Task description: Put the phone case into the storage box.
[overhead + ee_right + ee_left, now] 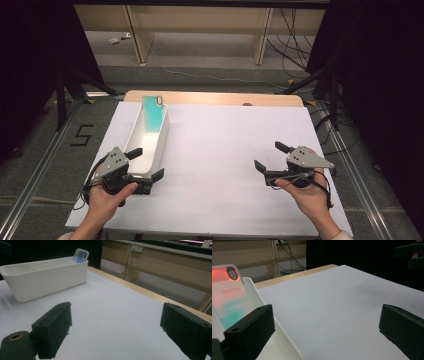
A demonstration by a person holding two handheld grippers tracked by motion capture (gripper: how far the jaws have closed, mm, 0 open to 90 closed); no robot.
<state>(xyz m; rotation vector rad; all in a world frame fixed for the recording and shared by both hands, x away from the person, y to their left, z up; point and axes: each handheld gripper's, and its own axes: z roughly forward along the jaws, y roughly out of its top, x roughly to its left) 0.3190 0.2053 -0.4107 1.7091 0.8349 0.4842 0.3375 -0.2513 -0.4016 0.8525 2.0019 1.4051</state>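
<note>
Left gripper view shows the phone case [227,295] glowing red up top, teal in high view; it leans inside one white bin [149,142], left of centre on the counter [225,150]; left tongs [145,164] straddle bin's near wall, wide open, empty; right tongs [270,156] lower right, wide open, empty, w/ bare counter between.

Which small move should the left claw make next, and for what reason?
Probably shut the left claw on the near wall of the white bin. It is open, with one jaw inside the bin and one outside, so the wall lies between them. The phone case leans at the far end, clear of the grip.
</note>
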